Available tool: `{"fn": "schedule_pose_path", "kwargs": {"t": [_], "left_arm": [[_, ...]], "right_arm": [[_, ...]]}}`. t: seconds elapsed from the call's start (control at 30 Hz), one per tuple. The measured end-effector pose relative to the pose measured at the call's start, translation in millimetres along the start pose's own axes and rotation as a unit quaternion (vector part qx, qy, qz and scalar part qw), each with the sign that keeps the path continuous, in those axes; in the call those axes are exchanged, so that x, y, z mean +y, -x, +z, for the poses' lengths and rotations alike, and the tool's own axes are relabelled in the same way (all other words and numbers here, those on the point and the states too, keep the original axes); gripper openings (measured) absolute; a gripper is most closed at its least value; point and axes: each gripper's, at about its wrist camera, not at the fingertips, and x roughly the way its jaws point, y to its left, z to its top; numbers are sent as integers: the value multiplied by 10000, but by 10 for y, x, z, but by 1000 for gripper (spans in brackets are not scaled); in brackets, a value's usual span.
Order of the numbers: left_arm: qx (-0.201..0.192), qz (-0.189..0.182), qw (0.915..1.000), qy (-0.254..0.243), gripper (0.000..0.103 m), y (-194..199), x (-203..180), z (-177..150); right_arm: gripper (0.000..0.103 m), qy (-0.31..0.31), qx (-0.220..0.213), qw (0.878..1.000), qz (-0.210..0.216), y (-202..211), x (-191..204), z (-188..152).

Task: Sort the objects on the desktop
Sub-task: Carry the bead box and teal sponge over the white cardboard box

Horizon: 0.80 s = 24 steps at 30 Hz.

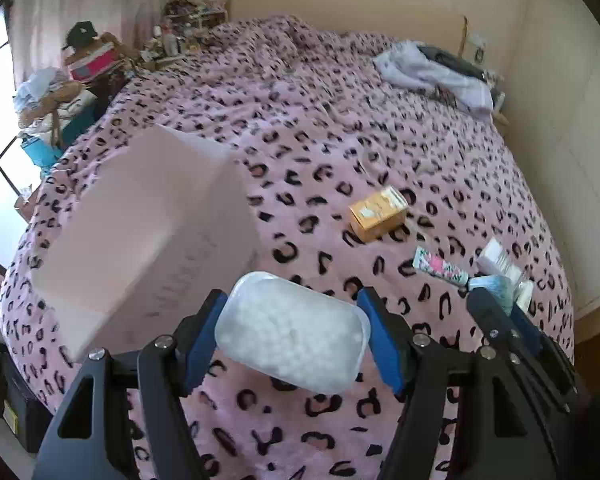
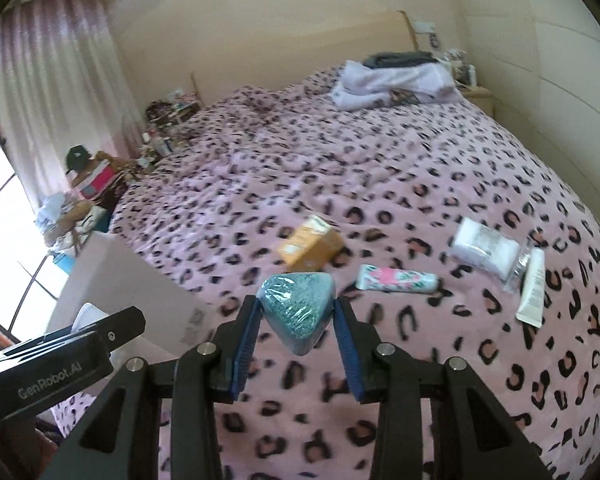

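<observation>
While the left gripper (image 1: 294, 336) clamps a clear tub of white beads (image 1: 292, 332) between its blue pads, the tub hangs above the pink leopard-print bed (image 1: 300, 128), with the jaws spread wide to its two sides. At ten o'clock from the tub stands a white open box (image 1: 148, 216) on the bed, just beside the left finger.

Narrowed to the width of its load, the right gripper (image 2: 296, 320) grips a teal triangular block wrapped in film (image 2: 298, 312), lifted clear of the bedcover. In the right wrist view an orange carton (image 2: 310, 246) lies at twelve o'clock beyond the block. A floral tube (image 2: 396, 279) lies at two o'clock from the block, apart from it. Farther toward three o'clock rest a white packet (image 2: 484, 248) and a white tube (image 2: 532, 288), close together.

In the left wrist view the right gripper shows at four o'clock, its teal load near the floral tube's end. Folded pale laundry (image 2: 392, 84) sits at the far end of the bed.
</observation>
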Motion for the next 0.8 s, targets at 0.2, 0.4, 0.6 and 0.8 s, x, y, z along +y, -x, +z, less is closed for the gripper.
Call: {"fn": "schedule_pose_path", "kwargs": {"t": [0.2,0.4,0.6,0.8], "left_arm": [[-233,97,9993,282,68,385,415,65],[-322,233,9979,512,68,580,788,108],[-352,373,9957,767,68,685,1159,161],[-360,475,9933,985,68,712,1463,177]], "right_arm": [[38,310,-107,9992,242,146,505,126],[38,581,-37,9971,492,137,972,199],[38,849,106,9940,688,32,1389,251],[38,1087,228,9903,834,-114,1757,264]]}}
